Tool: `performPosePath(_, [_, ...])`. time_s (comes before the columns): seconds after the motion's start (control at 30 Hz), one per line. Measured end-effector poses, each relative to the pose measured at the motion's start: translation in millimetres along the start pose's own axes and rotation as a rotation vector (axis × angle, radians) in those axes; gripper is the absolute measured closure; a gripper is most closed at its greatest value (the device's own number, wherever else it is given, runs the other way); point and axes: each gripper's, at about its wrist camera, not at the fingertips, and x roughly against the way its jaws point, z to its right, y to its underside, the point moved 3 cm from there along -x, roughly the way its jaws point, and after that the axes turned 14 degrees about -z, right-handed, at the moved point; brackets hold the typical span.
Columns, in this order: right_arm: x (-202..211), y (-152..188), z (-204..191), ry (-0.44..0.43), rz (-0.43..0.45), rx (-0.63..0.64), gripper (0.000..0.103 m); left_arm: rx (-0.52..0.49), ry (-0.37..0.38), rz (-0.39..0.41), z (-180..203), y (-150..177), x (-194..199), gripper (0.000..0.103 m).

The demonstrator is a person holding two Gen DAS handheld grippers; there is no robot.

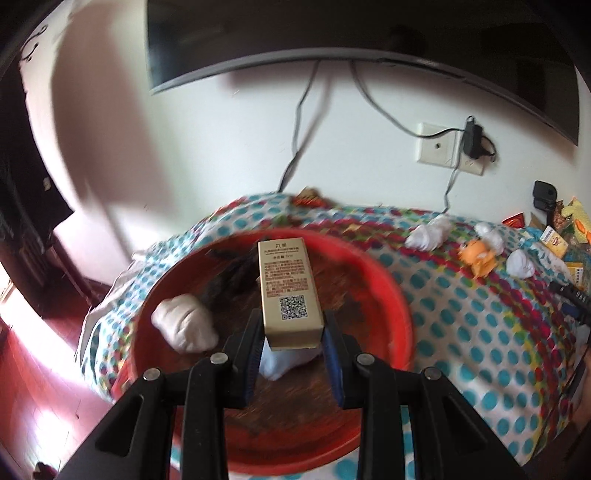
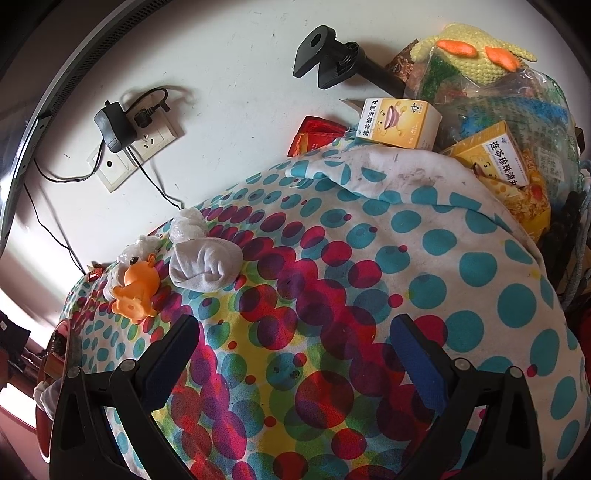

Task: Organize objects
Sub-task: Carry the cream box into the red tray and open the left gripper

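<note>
We are hanging over the red basin (image 1: pixel 384 295) near the left edge of the dotted cloth (image 2: pixel 369 258), our left claw (image 1: pixel 291 328) gripping a beige box (image 1: pixel 288 291) by its near end. Two rolled socks (image 1: pixel 184 325) are lying inside the basin. Our right claw (image 2: pixel 295 354) is standing wide and empty above open cloth, with the orange toy (image 2: pixel 135 291) and sock bundles (image 2: pixel 203 266) sitting nearer the wall.

Red basin (image 1: pixel 384 280): rim smeared by motion blur, near edge hidden behind the left tongs (image 1: pixel 293 354). Dark item (image 1: pixel 225 280) inside it: blurred, unidentifiable. White bundle (image 1: pixel 284 363): mostly covered by tan box (image 1: pixel 288 291). Box's small print: unreadable. Television (image 1: pixel 369 33): cut off at top edge.
</note>
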Motion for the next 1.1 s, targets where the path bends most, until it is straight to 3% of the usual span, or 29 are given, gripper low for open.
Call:
performPosePath(0.17, [-1.0,0.0,-0.6,-0.005,-0.007,0.001,0.000,0.063,-0.032,-0.034,-56.8,34.3,-5.3,0.073])
performPosePath(0.33, [-1.5,0.1,-1.0,-0.008,-0.011,0.003,0.000,0.104,-0.039,-0.050,-83.7,45.2,-8.8,0.073])
performPosePath(0.6, [-1.7,0.1,-1.3,-0.005,-0.012,0.002,0.000,0.026,-0.028,-0.074,-58.0,43.8,-31.9,0.073])
performPosePath(1.1, [-1.9,0.3,-0.6,-0.007,-0.013,0.002,0.000,0.030,-0.027,-0.173,-57.4,50.1,-77.5,0.072])
